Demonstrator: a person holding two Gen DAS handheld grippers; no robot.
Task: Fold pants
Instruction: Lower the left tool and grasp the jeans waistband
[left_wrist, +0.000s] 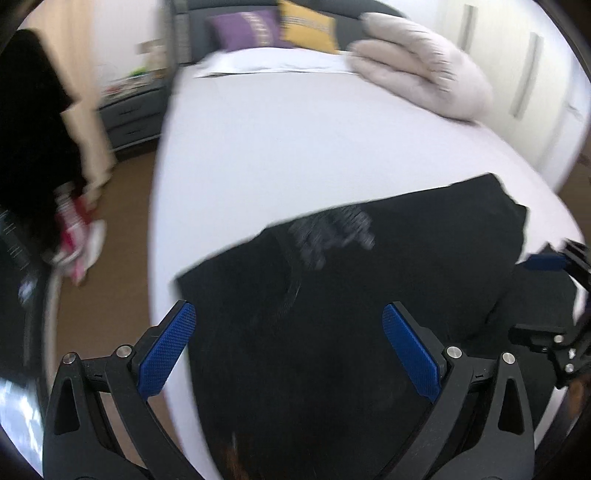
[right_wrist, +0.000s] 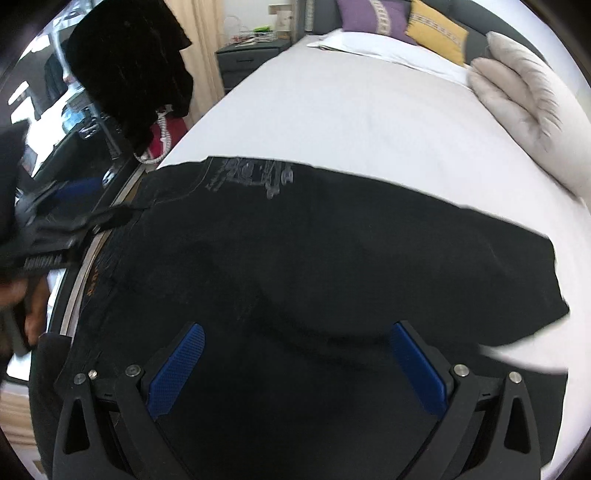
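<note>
Black pants (left_wrist: 351, 295) lie spread flat on the near end of a white bed (left_wrist: 295, 147), with a grey print near their far edge. My left gripper (left_wrist: 288, 332) is open and empty, hovering over the pants' left part. The right gripper shows at the right edge of the left wrist view (left_wrist: 554, 295). In the right wrist view the pants (right_wrist: 314, 258) fill the lower half, with the print (right_wrist: 255, 175) at the far left. My right gripper (right_wrist: 295, 354) is open and empty above the cloth. The left gripper appears blurred at the left edge (right_wrist: 55, 229).
A folded beige duvet (left_wrist: 421, 62) lies at the bed's far right, with purple (left_wrist: 243, 29) and yellow (left_wrist: 310, 26) cushions at the headboard. A dark nightstand (left_wrist: 133, 118) stands to the left. A black garment (right_wrist: 133, 66) hangs at left. White wardrobe doors (left_wrist: 528, 74) stand at right.
</note>
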